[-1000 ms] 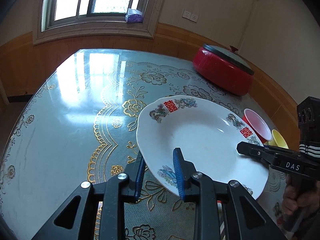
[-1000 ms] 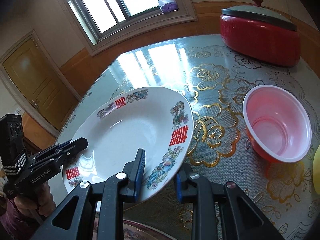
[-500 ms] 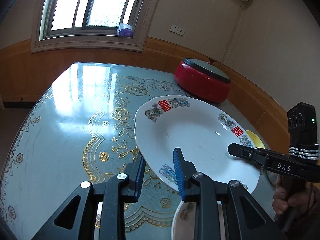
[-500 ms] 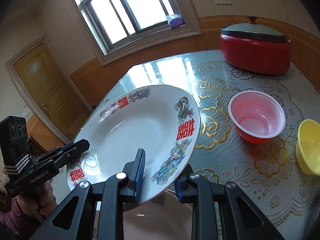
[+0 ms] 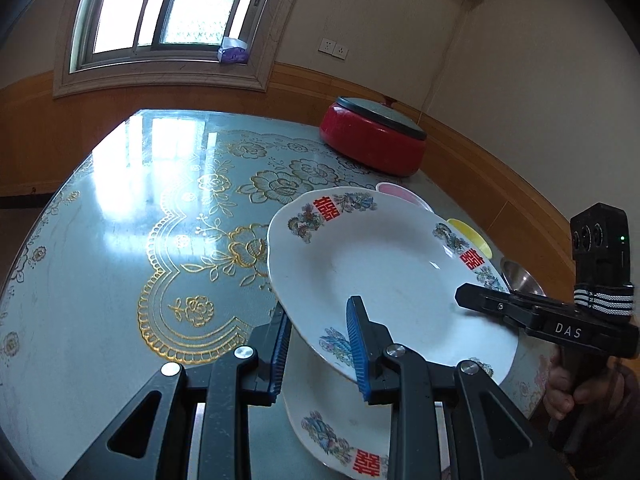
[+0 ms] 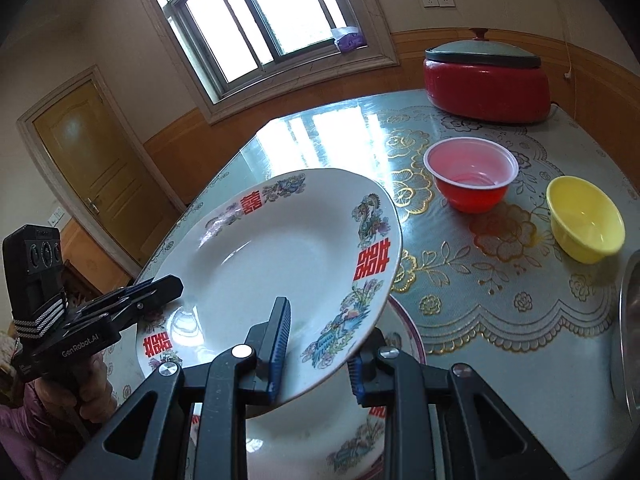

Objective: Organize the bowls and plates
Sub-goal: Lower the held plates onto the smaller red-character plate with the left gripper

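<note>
1. At the left of the right wrist view, the left gripper (image 6: 160, 286) bites the near-left rim of the white plate (image 6: 272, 264), its jaws narrowed onto that thin edge; a hand (image 6: 76, 392) holds its handle below.
2. Centre of that view, the plate hangs tilted in the air above the table (image 6: 480, 280), directly over a second plate (image 6: 320, 432) of the same pattern that lies flat near the table's edge.
3. Just right of centre, the right gripper (image 6: 320, 348) clamps the plate's opposite rim, one blue pad on top and one beneath, closed to nearly the rim's thickness.
4. Further right stand a red bowl (image 6: 472, 176) and a yellow bowl (image 6: 584, 224), well apart from the plates, with a red pot (image 6: 488, 88) behind them.
5. Handling, as I judge it: the plate looks like glazed ceramic, so stiff, fairly heavy, slick and breakable. Opposite rim grips suit it; lower it level and gently onto the plate below, and release both sides together so it cannot slide.
</note>
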Tool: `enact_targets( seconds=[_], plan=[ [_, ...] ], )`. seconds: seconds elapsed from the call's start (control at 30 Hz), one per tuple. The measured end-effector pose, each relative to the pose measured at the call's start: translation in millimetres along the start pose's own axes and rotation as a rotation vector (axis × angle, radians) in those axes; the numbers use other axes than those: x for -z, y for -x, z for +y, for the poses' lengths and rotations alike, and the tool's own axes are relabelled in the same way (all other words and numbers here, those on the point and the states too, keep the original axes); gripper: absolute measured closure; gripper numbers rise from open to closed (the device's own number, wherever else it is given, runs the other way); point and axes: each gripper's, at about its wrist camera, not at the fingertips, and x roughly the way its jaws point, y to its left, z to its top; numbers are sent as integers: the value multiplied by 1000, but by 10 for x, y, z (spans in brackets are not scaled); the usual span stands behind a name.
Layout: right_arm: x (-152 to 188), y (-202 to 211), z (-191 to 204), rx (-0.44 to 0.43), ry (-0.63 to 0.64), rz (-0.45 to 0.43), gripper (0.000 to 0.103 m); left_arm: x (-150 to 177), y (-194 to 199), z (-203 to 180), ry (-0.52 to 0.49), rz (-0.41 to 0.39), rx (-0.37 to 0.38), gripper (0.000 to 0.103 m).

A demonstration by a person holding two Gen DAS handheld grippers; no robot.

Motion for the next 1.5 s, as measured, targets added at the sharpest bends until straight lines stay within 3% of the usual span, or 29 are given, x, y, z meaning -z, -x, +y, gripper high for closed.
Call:
enact_targets(
  seconds=[0.67,1.5],
  plan=[
    [504,84,-61,-26,-42,95,78,501,127,-111,33,73,-3,74],
    [598,32,-96,14,-63,157,76,548,95,-115,8,124,6,73]
  ],
)
